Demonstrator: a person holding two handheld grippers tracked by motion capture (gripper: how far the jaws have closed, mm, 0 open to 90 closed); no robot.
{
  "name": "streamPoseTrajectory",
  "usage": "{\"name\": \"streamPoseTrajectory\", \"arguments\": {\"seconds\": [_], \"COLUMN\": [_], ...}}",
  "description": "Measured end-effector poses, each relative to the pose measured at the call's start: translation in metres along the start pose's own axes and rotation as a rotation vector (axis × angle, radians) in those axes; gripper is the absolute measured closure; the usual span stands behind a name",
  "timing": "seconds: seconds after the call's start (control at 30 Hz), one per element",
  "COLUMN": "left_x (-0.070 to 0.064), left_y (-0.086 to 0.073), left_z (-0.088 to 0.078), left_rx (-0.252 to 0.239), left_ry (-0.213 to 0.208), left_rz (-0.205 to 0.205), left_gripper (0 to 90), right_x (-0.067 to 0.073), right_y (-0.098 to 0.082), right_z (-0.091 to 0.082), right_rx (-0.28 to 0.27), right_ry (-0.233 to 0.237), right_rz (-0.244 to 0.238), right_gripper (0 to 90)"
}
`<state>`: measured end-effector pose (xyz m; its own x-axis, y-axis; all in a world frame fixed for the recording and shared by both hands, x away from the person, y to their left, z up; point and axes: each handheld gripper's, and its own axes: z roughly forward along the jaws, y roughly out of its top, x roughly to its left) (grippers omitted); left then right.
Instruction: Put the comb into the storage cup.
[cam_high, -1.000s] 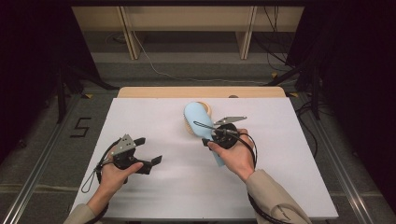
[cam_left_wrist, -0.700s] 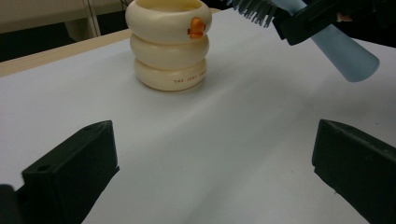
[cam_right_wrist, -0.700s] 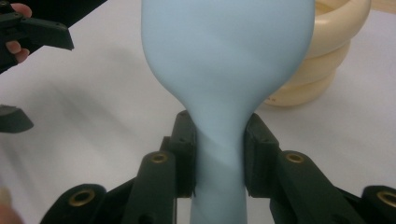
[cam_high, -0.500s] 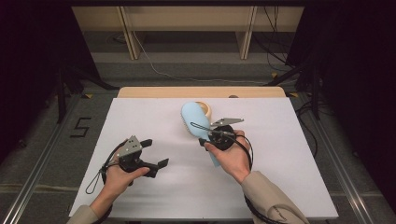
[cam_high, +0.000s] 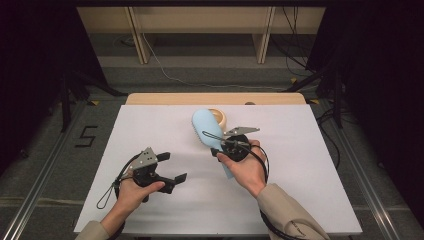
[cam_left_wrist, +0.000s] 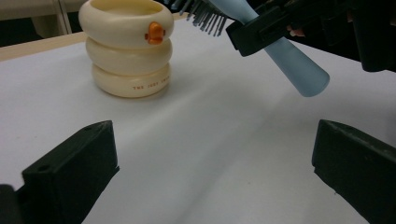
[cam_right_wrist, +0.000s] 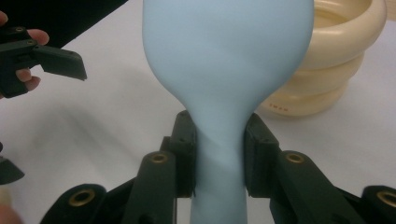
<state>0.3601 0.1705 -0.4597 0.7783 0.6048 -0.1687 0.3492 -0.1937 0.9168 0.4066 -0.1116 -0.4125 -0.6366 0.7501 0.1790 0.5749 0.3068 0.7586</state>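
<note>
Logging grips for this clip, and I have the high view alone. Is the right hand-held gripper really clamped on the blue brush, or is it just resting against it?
Observer: Clamped. In the right gripper view, the right hand-held gripper has both pads pressed on the narrow neck of the blue hairbrush.
Operator: Which way do the bristles face?
Observer: Down toward the table. The left gripper view shows the dark bristles under the head.
Operator: What is the cream thing behind the brush?
Observer: A holder of three stacked cream rings, open on top, with a small orange knob on its side.
Operator: And the left hand-held gripper?
Observer: The left hand-held gripper is open, with bare table between its jaws.
</note>
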Motion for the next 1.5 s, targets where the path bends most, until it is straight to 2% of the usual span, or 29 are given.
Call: {"name": "streamPoseTrajectory", "arguments": {"seconds": [0.3, 0.57, 0.9, 1.27, 1.5], "left_x": [-0.01, -0.023, -0.033, -0.035, -0.041], "left_y": [0.001, 0.004, 0.008, 0.008, 0.006], "left_z": [0.008, 0.021, 0.034, 0.036, 0.042], "left_rx": [0.002, 0.013, 0.008, 0.005, 0.014], "left_ry": [-0.038, -0.074, -0.098, -0.089, -0.094], "left_rz": [-0.034, -0.047, -0.063, -0.062, -0.059], "left_gripper": [0.5, 1.4, 1.8, 2.0, 2.0], "right_x": [0.001, 0.002, 0.003, 0.004, 0.006], "right_y": [0.001, 0.001, 0.002, 0.002, 0.002], "right_z": [0.0, 0.0, 0.0, 0.001, 0.001], "right_rx": [-0.003, -0.012, -0.024, -0.025, -0.029], "right_ry": [0.004, 0.007, 0.006, 0.009, 0.01], "right_rz": [0.001, -0.002, -0.001, -0.001, 0.002], "right_gripper": [70.1, 70.1, 70.2, 70.2, 70.2]}}
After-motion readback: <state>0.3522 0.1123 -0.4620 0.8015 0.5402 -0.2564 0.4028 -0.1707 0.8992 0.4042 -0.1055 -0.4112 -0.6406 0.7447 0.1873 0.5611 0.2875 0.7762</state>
